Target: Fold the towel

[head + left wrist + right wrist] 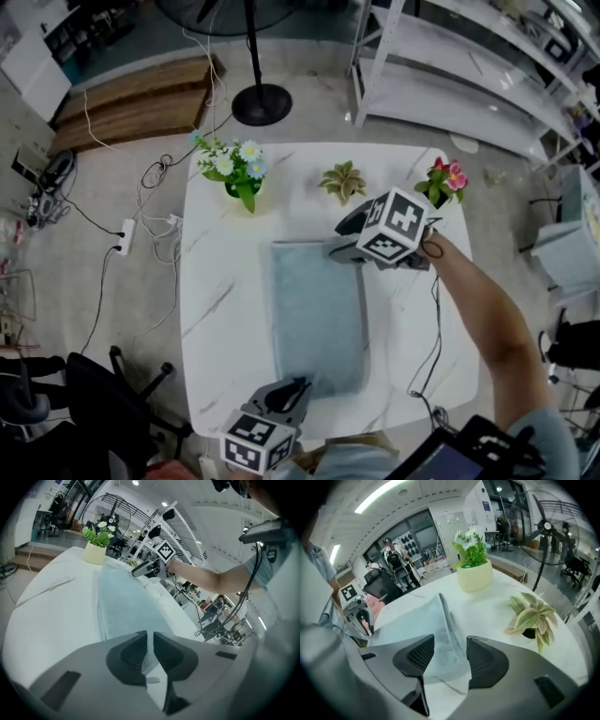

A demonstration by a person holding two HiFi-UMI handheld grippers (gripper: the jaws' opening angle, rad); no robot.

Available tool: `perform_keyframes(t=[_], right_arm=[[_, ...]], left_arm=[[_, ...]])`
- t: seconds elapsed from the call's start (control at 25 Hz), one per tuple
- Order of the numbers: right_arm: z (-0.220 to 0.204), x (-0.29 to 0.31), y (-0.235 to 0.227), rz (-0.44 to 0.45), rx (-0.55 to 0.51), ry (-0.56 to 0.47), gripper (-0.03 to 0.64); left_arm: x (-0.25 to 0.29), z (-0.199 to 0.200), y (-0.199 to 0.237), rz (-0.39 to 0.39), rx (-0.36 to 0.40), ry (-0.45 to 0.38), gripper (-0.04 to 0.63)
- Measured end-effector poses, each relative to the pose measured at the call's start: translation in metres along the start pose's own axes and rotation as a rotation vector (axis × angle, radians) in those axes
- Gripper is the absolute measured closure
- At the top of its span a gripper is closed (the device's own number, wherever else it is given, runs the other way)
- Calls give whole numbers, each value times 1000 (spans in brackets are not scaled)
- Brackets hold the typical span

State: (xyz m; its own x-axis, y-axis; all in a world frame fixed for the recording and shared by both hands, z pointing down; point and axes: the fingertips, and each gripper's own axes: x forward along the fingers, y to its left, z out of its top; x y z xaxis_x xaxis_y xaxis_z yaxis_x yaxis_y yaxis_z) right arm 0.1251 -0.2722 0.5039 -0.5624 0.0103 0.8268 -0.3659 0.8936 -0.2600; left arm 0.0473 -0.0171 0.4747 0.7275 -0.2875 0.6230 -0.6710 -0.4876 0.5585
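Left tool (pixel 149 639) pinches the towel's (pixel 317 319) near corner, right tool (pixel 450 644) sits open round the far one; I'd keep that edge straight.

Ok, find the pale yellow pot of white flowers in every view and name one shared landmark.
Head view: the pale yellow pot of white flowers is upper centre-left, at the far left corner of the white marble table.
Left gripper view: the pot is upper left, at the table's far end.
Right gripper view: the pot is top centre.
Shared landmark: the blue-grey towel, in all three.
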Motion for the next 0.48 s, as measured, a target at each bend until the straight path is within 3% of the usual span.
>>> perform_keyframes(t=[0.12,0.28,0.36,0.48], right_arm=[[-14,20,-11,46,24,126,373],[-18,26,-6,149,74,180,376],[-19,28,1,203,70,203,412],[-19,33,6,252,85,210,485]], left_arm=[[4,9,0,9,24,-17,549],[18,38,3,6,82,-43,549],[29,49,19,17,79,-29,549],[38,59,51,44,10,17,549]])
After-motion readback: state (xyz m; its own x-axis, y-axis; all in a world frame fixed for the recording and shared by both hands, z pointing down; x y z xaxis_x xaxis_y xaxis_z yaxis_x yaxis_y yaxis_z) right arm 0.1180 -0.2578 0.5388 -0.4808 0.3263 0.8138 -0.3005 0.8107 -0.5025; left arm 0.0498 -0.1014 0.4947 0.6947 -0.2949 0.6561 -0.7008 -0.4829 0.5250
